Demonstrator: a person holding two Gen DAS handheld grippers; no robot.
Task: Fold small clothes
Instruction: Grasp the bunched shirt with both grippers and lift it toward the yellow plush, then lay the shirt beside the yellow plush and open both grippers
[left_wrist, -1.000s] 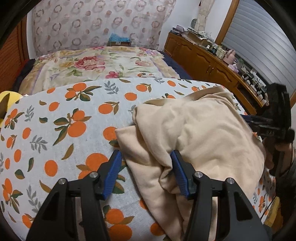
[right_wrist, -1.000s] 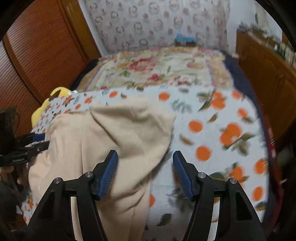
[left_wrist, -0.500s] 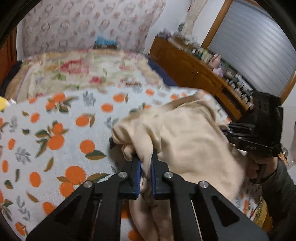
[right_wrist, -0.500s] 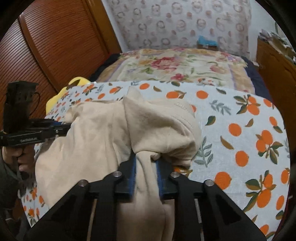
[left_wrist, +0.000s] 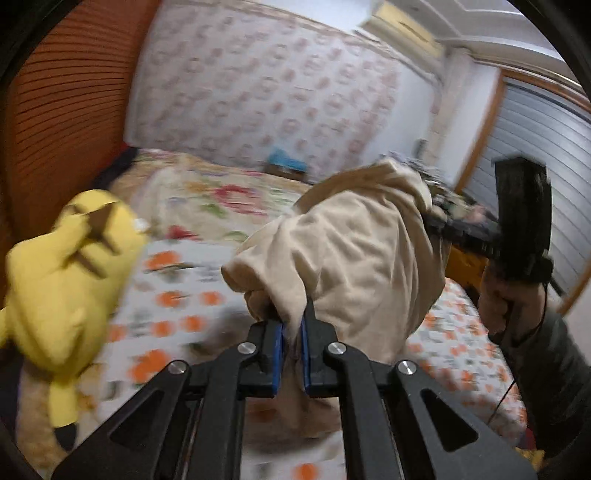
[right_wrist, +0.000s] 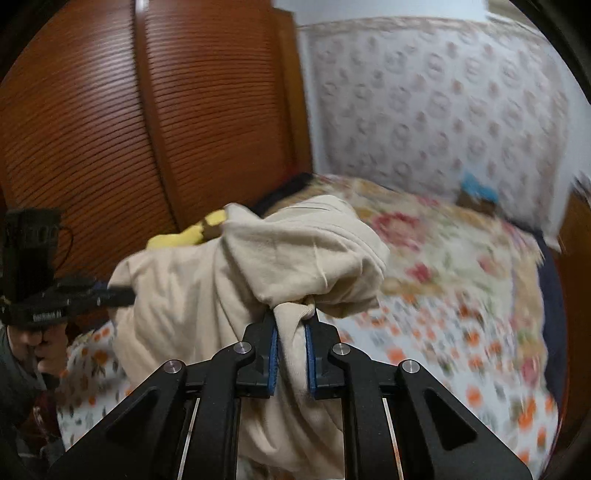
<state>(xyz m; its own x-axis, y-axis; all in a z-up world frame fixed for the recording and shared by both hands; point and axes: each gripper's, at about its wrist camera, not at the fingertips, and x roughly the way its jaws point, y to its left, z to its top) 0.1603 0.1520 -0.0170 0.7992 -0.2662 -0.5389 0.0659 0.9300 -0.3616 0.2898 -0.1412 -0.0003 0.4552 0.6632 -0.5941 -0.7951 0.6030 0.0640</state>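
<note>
A beige garment (left_wrist: 354, 251) hangs lifted above the orange-print bed sheet (left_wrist: 177, 314). My left gripper (left_wrist: 291, 339) is shut on one bunched edge of it. My right gripper (right_wrist: 291, 332) is shut on another bunched edge of the same beige garment (right_wrist: 229, 288). The cloth stretches between the two grippers and droops below them. In the left wrist view the right gripper (left_wrist: 450, 225) holds the garment's far top end. In the right wrist view the left gripper (right_wrist: 118, 291) shows at the garment's left edge.
A yellow plush toy (left_wrist: 62, 280) lies at the left of the bed. A floral quilt (right_wrist: 443, 236) covers the far half of the bed. A brown louvred wardrobe (right_wrist: 110, 122) stands on the left, a wooden dresser (left_wrist: 469, 258) on the right.
Both grippers went from open to shut on the garment one second ago, then raised it off the sheet. Both views now tilt upward and are blurred by motion.
</note>
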